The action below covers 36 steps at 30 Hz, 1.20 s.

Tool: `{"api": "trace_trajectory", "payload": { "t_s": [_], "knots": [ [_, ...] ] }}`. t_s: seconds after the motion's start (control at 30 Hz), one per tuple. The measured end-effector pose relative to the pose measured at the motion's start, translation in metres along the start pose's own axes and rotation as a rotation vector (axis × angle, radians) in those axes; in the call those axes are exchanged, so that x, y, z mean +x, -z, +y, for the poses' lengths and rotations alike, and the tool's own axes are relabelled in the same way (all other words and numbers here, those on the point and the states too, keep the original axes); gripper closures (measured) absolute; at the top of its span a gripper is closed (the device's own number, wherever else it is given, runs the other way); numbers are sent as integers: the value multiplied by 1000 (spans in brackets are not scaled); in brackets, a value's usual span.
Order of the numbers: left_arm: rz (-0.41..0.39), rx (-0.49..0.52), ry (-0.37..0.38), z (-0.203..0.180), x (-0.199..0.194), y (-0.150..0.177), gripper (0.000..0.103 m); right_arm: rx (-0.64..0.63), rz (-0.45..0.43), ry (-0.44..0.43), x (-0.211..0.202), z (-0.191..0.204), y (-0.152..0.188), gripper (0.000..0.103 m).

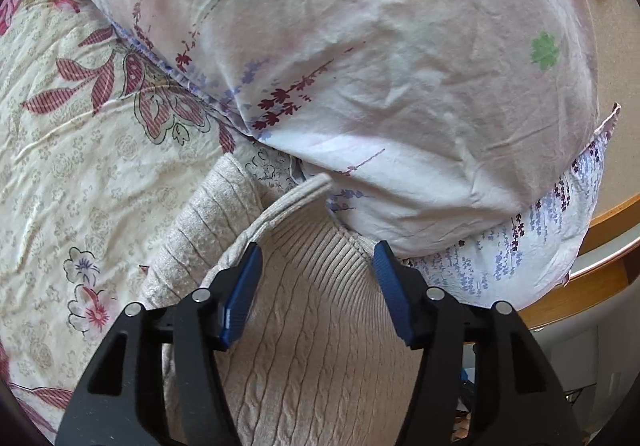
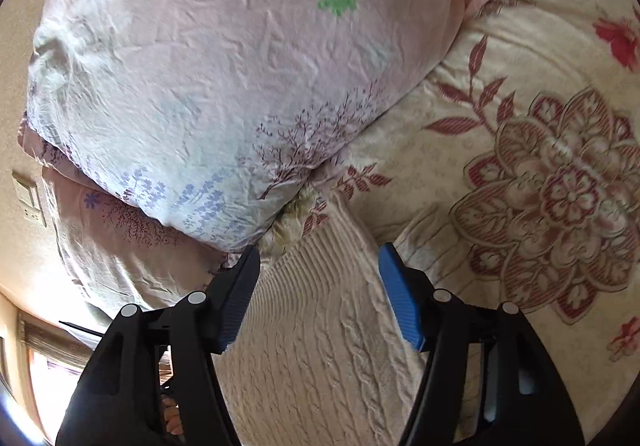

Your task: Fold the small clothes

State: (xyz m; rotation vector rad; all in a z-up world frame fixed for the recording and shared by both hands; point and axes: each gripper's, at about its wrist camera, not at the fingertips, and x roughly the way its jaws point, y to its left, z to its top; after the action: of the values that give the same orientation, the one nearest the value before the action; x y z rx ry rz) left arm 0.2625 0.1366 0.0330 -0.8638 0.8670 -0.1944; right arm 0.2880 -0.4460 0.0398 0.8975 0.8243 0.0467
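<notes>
A pale pink pillow [image 1: 380,65] with a green clover print lies on a second pillow [image 1: 520,258], both on a cream floral bedspread [image 1: 80,165].

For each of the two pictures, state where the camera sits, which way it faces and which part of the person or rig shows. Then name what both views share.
Left wrist: on the left hand-held gripper, looking along its open fingers over the beige knit garment to the pillow.
Right wrist: on the right hand-held gripper, also open, facing the same garment; fingers show at the bottom of the view.
Shared: garment, pillow, floral bedspread.
</notes>
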Motion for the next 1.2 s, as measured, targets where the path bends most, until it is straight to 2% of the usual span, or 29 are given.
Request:
{"api": "trace_trajectory", "payload": {
  "t_s": [0.07, 0.17, 0.3, 0.43, 0.5, 0.57, 0.6, 0.63, 0.73, 0.87, 0.9, 0.93, 0.97, 1.0, 1.03, 1.07, 1.1, 1.17, 1.2],
  "knots": [
    [-15, 63, -41, -2, -9, -1, 45, -51, -8, 43, -6, -1, -2, 41],
    [-22, 130, -110, 0, -15, -2, 47, -103, 28, 76, -2, -2, -3, 46],
    [3, 186, -176, 2, -10, -5, 47, -164, 71, 119, 16, 3, 3, 47],
    [28, 236, -235, 0, 3, 0, 51, -256, 117, 191, 35, 14, 12, 50],
    [39, 242, -256, -2, 10, 2, 55, -301, 142, 212, 43, 19, 18, 59],
    [41, 248, -277, -3, 16, 4, 64, -352, 143, 230, 46, 23, 24, 76],
    [44, 250, -281, -4, 18, 4, 73, -371, 132, 232, 45, 25, 26, 82],
    [49, 248, -277, -3, 19, 4, 83, -375, 121, 223, 43, 25, 27, 93],
    [42, 242, -283, -2, 22, 5, 88, -366, 76, 255, 36, 23, 24, 93],
    [38, 233, -291, 3, 18, 5, 84, -378, 107, 309, 43, 22, 25, 93],
    [37, 234, -289, 2, 16, 6, 76, -391, 107, 326, 43, 27, 26, 93],
    [31, 235, -284, 2, 11, 6, 63, -402, 102, 335, 42, 33, 26, 92],
    [22, 236, -271, 1, 6, 6, 56, -415, 93, 336, 42, 39, 28, 90],
    [10, 238, -267, 0, -1, 6, 42, -435, 79, 345, 39, 47, 30, 81],
    [-5, 245, -274, 0, -8, 7, 33, -451, 68, 355, 36, 54, 32, 72],
    [-13, 254, -276, -1, -14, 8, 31, -463, 56, 364, 33, 62, 34, 42],
    [-9, 260, -277, -1, -18, 9, 25, -476, 37, 363, 30, 71, 39, 21],
    [-4, 259, -330, 1, -26, 11, 11, -519, 20, 341, 26, 87, 49, 16],
    [-3, 259, -365, 3, -29, 11, 6, -542, 27, 341, 27, 95, 55, 8]
  ]
}}
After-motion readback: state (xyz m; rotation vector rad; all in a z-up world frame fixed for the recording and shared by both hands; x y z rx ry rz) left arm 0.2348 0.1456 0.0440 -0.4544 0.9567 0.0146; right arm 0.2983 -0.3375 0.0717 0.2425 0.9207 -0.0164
